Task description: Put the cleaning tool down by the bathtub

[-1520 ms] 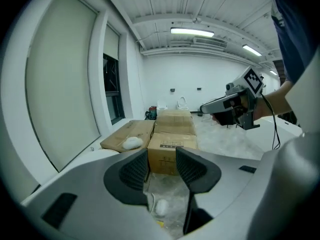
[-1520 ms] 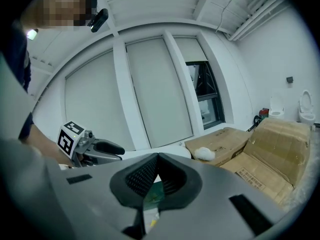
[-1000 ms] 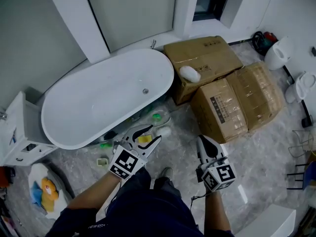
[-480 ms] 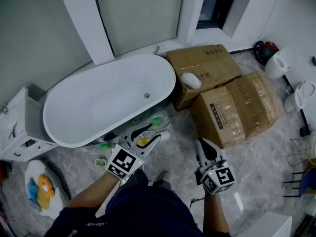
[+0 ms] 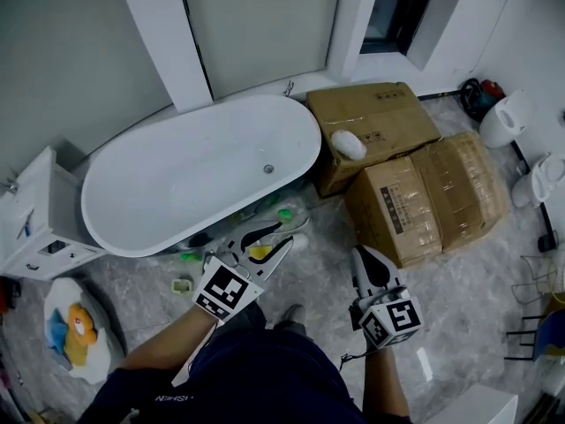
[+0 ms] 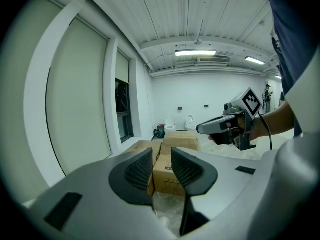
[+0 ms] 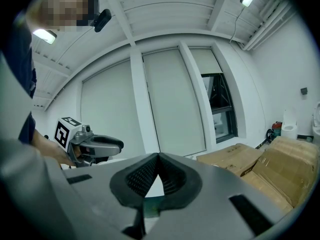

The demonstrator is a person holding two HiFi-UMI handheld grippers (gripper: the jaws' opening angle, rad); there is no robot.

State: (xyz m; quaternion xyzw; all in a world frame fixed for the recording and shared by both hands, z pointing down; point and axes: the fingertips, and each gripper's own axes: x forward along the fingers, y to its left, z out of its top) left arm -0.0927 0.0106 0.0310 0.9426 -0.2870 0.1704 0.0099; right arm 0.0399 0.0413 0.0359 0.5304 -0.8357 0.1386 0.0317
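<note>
As the empty, part-open left claw [image 5: 284, 235] has just been closing, cleaning tool [image 5: 259, 253] below it, right claw [image 5: 364, 259] clamped.

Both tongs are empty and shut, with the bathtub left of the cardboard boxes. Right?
Only the right tongs are shut. The left tongs have just been closing, but the left gripper view shows their jaws apart with nothing between them. Both are empty, and the bathtub lies left of the cardboard boxes.

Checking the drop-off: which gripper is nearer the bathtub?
Left. The left gripper, empty fingers just closing, hangs before the bathtub; the right gripper is farther right, nearer the cardboard boxes.
</note>
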